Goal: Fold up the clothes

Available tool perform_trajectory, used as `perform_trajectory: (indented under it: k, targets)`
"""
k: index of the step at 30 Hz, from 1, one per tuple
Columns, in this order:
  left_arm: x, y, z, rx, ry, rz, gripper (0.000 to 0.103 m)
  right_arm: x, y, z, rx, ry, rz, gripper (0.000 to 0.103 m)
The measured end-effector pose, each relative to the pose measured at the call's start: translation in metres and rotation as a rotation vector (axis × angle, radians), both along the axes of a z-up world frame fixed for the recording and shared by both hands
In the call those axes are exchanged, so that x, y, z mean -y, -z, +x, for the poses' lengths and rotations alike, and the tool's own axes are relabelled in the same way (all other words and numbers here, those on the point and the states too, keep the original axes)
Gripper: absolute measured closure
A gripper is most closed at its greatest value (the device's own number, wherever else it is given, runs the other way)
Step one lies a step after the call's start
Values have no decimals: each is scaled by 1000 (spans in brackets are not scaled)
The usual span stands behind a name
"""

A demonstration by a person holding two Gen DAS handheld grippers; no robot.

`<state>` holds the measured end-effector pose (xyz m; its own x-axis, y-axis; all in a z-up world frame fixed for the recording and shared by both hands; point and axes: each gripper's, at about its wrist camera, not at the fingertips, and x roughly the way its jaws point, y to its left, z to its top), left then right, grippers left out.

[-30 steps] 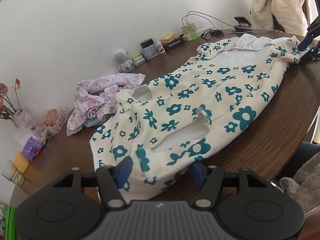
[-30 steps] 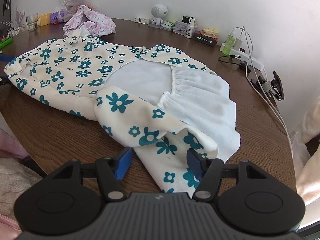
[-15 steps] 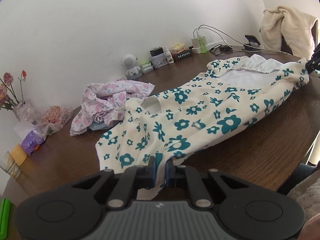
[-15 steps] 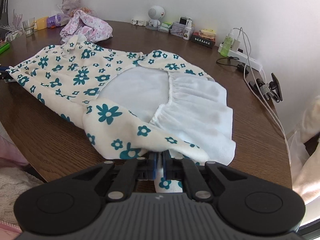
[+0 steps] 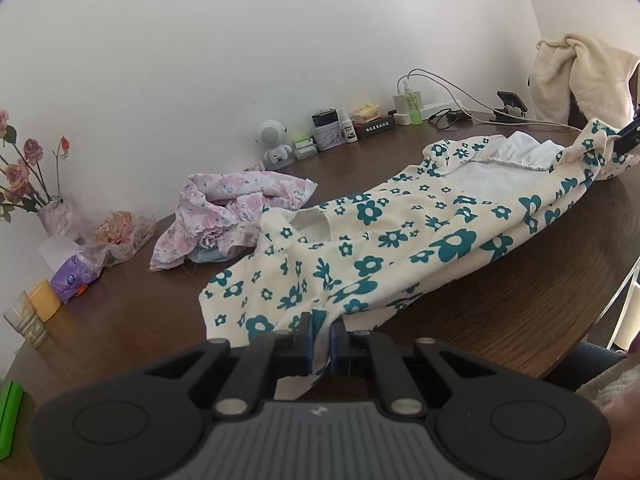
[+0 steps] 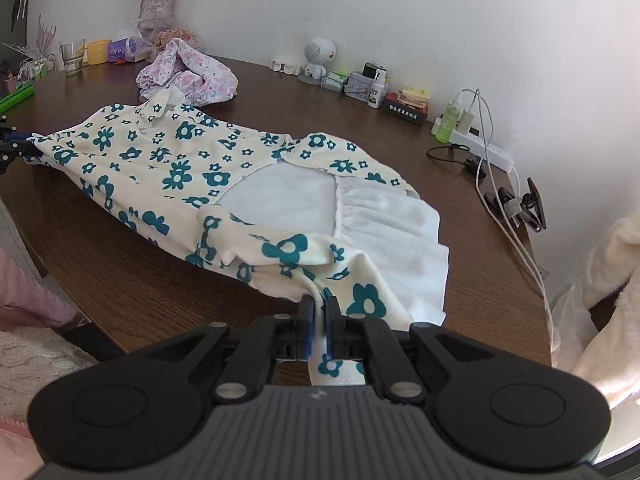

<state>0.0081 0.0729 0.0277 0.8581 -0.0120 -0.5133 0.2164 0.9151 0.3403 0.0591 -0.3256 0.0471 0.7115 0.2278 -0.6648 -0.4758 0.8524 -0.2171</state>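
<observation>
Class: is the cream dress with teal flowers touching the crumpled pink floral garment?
Touching. In the left wrist view the cream dress shoulder overlaps the pink garment's edge.

Both views are bright with soft daylight. In the right wrist view the glare is strongest at the far right, where a cream cloth point(image 6: 600, 264) washes out. The table point(image 5: 500, 312) shows a mild sheen and soft shadows under the dress point(image 5: 400, 240). Fisheye bending curves the wall and table edge; corners go dark. Focus is sharp throughout.

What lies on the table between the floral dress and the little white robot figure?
Only bare brown table lies between floral dress and white robot figure, in the right wrist view.
</observation>
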Motion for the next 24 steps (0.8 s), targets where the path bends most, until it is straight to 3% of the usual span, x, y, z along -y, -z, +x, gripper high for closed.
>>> perform_trajectory:
  k: [5, 9, 16, 24]
  targets:
    - [-3, -14, 29, -1, 16, 34, 96, -13, -19, 20, 63, -60, -97, 98]
    - [-6, -12, 62, -47, 18, 47, 96, -29, -18, 47, 83, -103, -181, 98]
    - [-8, 7, 101, -116, 5, 42, 94, -45, 10, 101, 42, -124, -249, 98]
    - [-10, 16, 111, -161, 1, 34, 88, -46, 28, 122, -37, -144, -239, 97]
